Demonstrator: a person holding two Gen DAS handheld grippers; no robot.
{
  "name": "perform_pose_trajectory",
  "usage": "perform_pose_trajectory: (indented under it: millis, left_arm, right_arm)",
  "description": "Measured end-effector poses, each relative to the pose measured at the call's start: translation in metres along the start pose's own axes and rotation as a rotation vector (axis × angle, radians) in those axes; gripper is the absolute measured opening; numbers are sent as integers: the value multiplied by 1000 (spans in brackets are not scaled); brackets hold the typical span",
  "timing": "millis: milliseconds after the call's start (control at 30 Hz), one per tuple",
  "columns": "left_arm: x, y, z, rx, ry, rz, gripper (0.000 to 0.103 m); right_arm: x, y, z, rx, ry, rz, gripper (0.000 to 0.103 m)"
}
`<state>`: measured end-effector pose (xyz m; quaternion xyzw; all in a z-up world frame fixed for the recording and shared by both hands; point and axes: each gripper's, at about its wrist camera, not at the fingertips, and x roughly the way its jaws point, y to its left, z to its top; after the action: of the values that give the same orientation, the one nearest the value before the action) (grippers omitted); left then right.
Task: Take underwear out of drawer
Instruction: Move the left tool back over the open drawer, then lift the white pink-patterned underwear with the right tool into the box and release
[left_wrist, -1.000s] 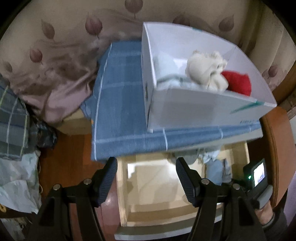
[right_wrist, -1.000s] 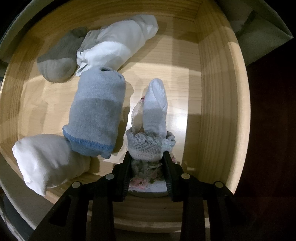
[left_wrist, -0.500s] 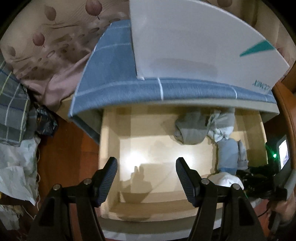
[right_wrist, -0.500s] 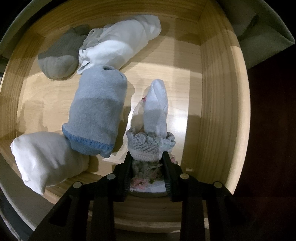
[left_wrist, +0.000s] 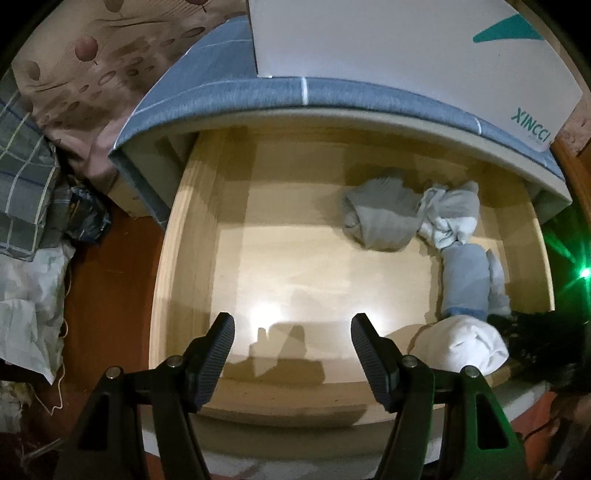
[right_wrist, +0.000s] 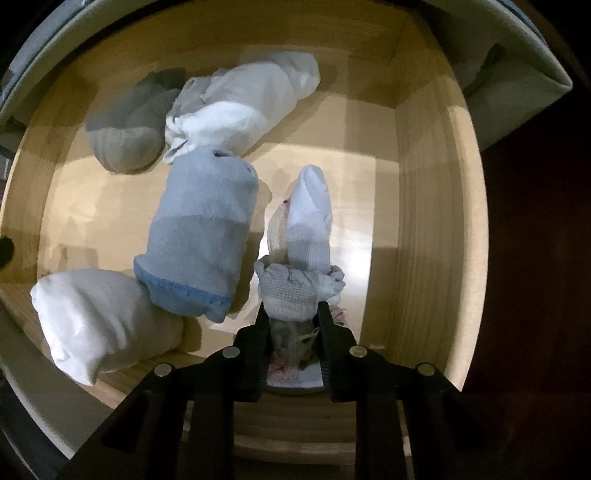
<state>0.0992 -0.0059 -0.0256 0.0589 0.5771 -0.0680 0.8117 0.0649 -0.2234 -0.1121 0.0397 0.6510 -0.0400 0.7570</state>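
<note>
The open wooden drawer (left_wrist: 192, 236) (right_wrist: 421, 221) holds several rolled bundles of socks and underwear at its right side. My right gripper (right_wrist: 293, 314) is shut on a small grey-and-white roll (right_wrist: 303, 258) near the drawer's front right corner. Beside it lie a blue-grey roll (right_wrist: 201, 236), a white roll (right_wrist: 99, 317), a white-grey roll (right_wrist: 240, 107) and a grey roll (right_wrist: 125, 125). My left gripper (left_wrist: 291, 332) is open and empty above the drawer's bare front left part. The same rolls show in the left wrist view (left_wrist: 463, 280).
A white cardboard box (left_wrist: 406, 51) stands on a blue checked cloth (left_wrist: 229, 92) on top of the cabinet above the drawer. Bedding (left_wrist: 66, 74) and plastic bags (left_wrist: 26, 306) lie to the left on the brown floor (left_wrist: 110, 280).
My left gripper has dropped and tilted down from the box on top towards the drawer's inside. My right gripper has kept its hold on the small roll and moved slightly closer in.
</note>
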Motion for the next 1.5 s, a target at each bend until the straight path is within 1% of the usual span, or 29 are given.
perform_pose_trajectory:
  millis: [100,233,300,367,500,633,667,833,1000,1200,1367,1500]
  left_arm:
    - [5,0,-5,-5,-4,15,67]
    - [13,-2,-10,-1,14,21,67]
    - [12,-2,-11,2,6,23,67]
    - [11,-3,-12,8,-11,36,67]
    - [9,-6,-13,24,-24,34,67]
    - [9,-6,-14,35,-19,34,67]
    - [9,-6,-13,34,-18,33,67]
    - [7,-1,-14,16,-21,26,67]
    - [7,2,-13,-5,-18,14,67]
    - [7,6,-14,-25,-15,8,67]
    - [9,12,-14,-51,-7,3,67]
    - [11,13,-14,-58,1,1,67]
  right_arm:
    - [-7,-3,0,0,-28,8,18]
    - [-26,-7,3,10,-72,26,18]
    - [-36,-7,3,6,-90,30,18]
    - [-50,-7,4,3,-111,41,18]
    - [-79,-10,3,-4,-152,59,18]
    - [-112,-9,1,-32,-185,69,18]
    - [-120,-9,9,-40,-194,66,18]
    - [-167,-10,16,-75,-255,52,18]
    - [-218,-18,34,-87,-349,39,18]
    - [-266,-13,79,-90,-445,10,18]
    - [-280,0,112,-120,-493,-28,18]
    - [-272,8,141,-121,-480,-29,18]
